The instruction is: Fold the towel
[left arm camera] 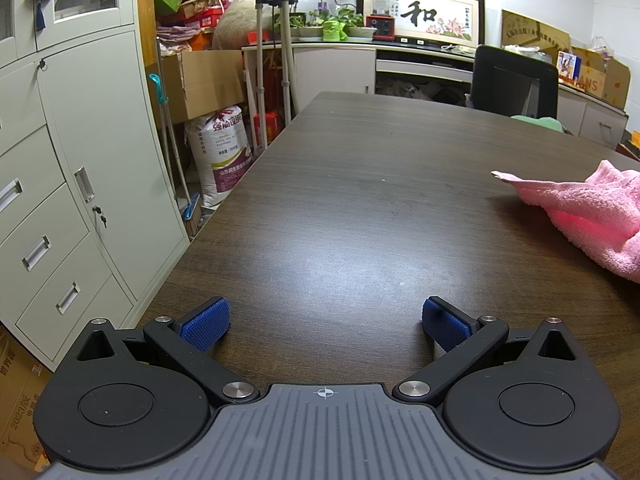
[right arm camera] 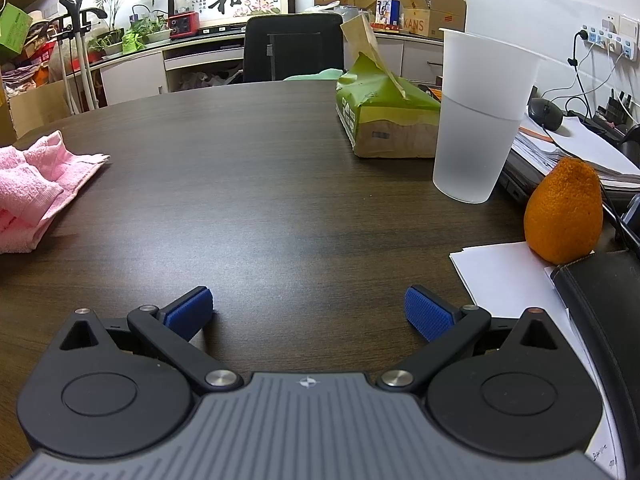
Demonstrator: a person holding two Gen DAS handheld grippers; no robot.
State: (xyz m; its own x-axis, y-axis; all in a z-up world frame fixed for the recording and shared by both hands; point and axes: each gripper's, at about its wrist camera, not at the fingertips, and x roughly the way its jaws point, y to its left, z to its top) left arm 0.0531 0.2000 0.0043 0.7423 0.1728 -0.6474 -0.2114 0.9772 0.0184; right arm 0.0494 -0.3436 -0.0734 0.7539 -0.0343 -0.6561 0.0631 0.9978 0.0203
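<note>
We see the left claw (left arm camera: 325,324) with fingers spread wide, empty, low over the dark bench (left arm camera: 360,184). The right claw (right arm camera: 308,312) is likewise spread and empty. The pink towel (right arm camera: 36,188) lies crumpled on the bench between them, touching neither.

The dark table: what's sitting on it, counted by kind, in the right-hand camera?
On the table:
Pink towel: 1
Green tissue pack: 1
Plastic cup: 1
Orange fruit: 1
Computer mouse: 1
Total: 5
</note>
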